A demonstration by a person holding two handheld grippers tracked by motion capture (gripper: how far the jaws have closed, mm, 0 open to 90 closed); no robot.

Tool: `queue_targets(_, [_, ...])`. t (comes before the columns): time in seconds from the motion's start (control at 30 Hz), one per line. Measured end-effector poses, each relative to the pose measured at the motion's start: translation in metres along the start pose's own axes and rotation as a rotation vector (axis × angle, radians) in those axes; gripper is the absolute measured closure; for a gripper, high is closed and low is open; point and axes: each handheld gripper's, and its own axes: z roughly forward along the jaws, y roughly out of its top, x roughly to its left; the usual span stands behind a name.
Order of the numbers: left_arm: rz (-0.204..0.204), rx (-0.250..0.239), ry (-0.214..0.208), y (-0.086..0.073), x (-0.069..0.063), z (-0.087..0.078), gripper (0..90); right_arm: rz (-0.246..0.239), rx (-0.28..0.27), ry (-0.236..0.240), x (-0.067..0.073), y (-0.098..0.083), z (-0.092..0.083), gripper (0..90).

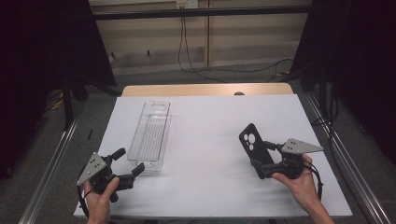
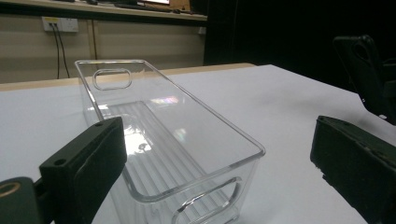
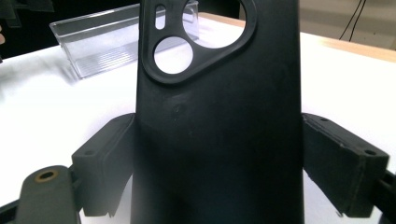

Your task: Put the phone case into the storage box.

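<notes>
Jaws of the right gripper (image 1: 262, 160) are seen clamped across a matte black phone case (image 1: 255, 147) with round camera cut-outs, held above the white table (image 1: 210, 140) near its right edge. A long clear plastic bin (image 1: 151, 134), ribbed and handled, is set lengthwise well to the left, just ahead of the left gripper (image 1: 129, 161), whose jaws are spread apart.

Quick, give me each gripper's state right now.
Left gripper: open, holding nothing, jaws spread before the clear bin.
Right gripper: shut on the black phone case.
</notes>
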Motion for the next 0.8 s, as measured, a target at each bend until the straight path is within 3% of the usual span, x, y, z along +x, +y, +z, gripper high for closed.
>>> queue_targets(0.27, [0.024,0.002,-0.033,0.003,-0.007,0.005,3.5,-0.013,-0.019,0.037,0.007,0.001,0.003,14.6])
queue_targets(0.4, [0.012,-0.002,-0.052,0.005,-0.012,0.008,3.5,-0.024,-0.023,0.06,0.011,0.002,0.005,14.6])
queue_targets(0.73, [0.032,-0.001,-0.093,0.009,-0.022,0.013,3.4,-0.031,-0.037,0.088,0.018,0.005,0.012,14.5])
queue_targets(0.8, [0.019,-0.004,-0.098,0.01,-0.023,0.015,3.5,-0.033,-0.038,0.097,0.019,0.005,0.013,14.5])
